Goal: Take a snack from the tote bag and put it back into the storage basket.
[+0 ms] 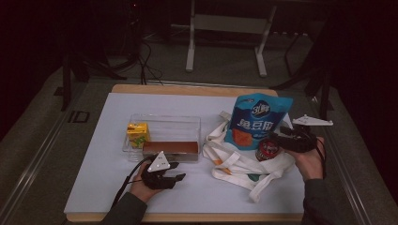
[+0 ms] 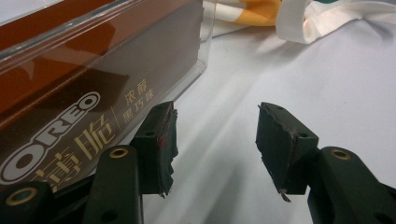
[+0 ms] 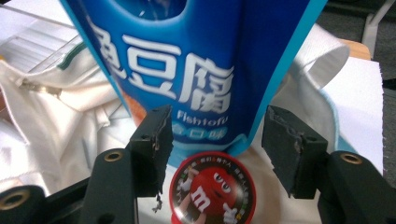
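Dark room, white mat on the counter (image 1: 94, 187). Right hand-held gripper (image 3: 215, 140) has its jaws apart, nothing pinched; red M&M's tub (image 3: 212, 193) sits just below them on the white tote bag (image 1: 234, 164), against the foot of the blue fish tofu pouch (image 1: 256, 122). Pouch stands on the bag, probably leaning slightly. Left hand-held gripper (image 2: 215, 144) also spread, empty, beside the clear tray (image 1: 187, 123) holding the Oreo box (image 2: 70, 107) and yellow carton (image 1: 137, 133). To grab the tub: drop lower, straddle it squarely, don't nudge the pouch
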